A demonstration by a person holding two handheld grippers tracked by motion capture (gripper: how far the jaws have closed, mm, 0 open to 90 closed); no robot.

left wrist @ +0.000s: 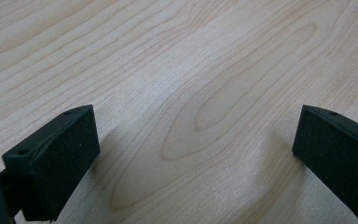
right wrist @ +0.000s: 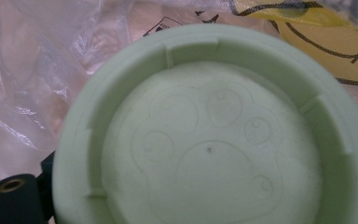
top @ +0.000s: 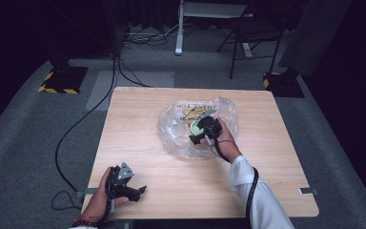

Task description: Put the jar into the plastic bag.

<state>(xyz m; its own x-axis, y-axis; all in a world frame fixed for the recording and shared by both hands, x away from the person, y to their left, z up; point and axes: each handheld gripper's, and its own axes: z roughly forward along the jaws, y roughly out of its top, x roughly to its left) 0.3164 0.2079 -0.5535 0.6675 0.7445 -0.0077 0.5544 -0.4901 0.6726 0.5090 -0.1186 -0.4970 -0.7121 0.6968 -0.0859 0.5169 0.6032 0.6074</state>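
Seen from above: right forearm in a white sleeve [top: 259,202] stretched forward over the middle of the wooden bench [top: 138,114], hand wrapped around the right tongs [top: 208,130], which point into a crumpled clear plastic bag [top: 174,128]. Pale green round lid [top: 196,127] just at the tips of those tongs, inside the bag's folds. From the right gripper view: lid [right wrist: 214,140] pressed up close against the camera, hollow side facing it, a paw-print outline embossed on its floor, one black pad [right wrist: 11,198] showing at the lower left edge against the rim; yellow and black print on the bag [right wrist: 28,70] behind. Cannot tell whether the right tongs clamp the lid or merely touch it.

Left hand low at the near left corner, left tongs [top: 136,188] tipped toward the bench and spread wide, nothing between the pads [left wrist: 51,158], bare wood grain beneath. Well apart from the bag and lid.
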